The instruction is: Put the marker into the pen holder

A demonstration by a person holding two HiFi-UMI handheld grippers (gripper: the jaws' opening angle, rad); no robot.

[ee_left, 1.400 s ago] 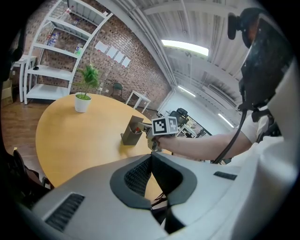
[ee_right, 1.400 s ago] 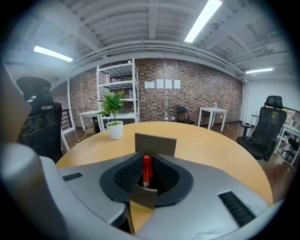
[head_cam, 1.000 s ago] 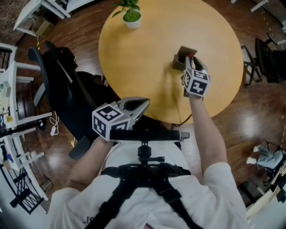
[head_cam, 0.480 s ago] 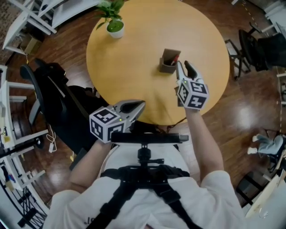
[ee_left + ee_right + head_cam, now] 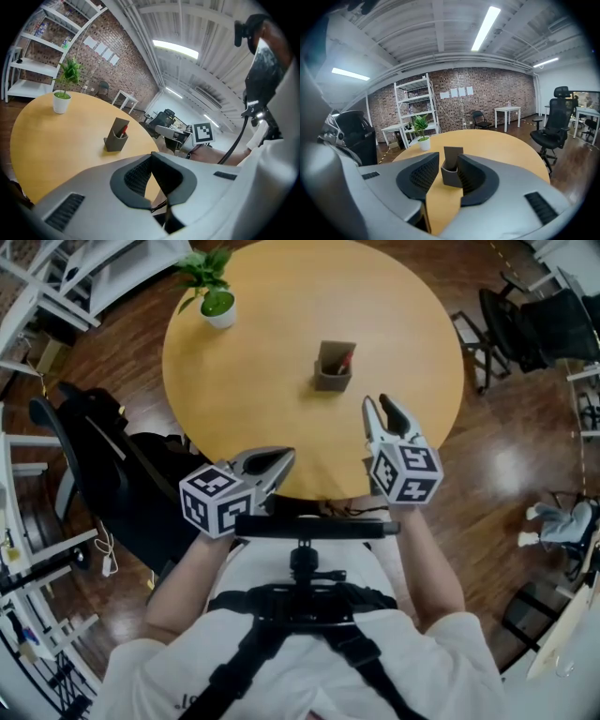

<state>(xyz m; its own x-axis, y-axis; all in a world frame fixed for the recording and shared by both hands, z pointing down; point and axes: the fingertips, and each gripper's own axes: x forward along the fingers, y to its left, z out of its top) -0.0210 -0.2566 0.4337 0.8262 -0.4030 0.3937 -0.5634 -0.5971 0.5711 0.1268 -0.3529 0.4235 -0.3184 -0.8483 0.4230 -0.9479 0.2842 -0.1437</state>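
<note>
On the tabletop [image 5: 253, 381], near its middle, stands the holder [image 5: 331, 379] with the red marker [image 5: 344, 362] inside, leaning on its wall, so the task looks done. Right gripper [image 5: 386, 409] hangs over the near edge, well apart from the holder, jaws apart and empty, probably because it has nothing left to carry. Left gripper [image 5: 279, 461] hovers just off the edge, jaws together on nothing, idle since 1 gripper suffices.
</note>
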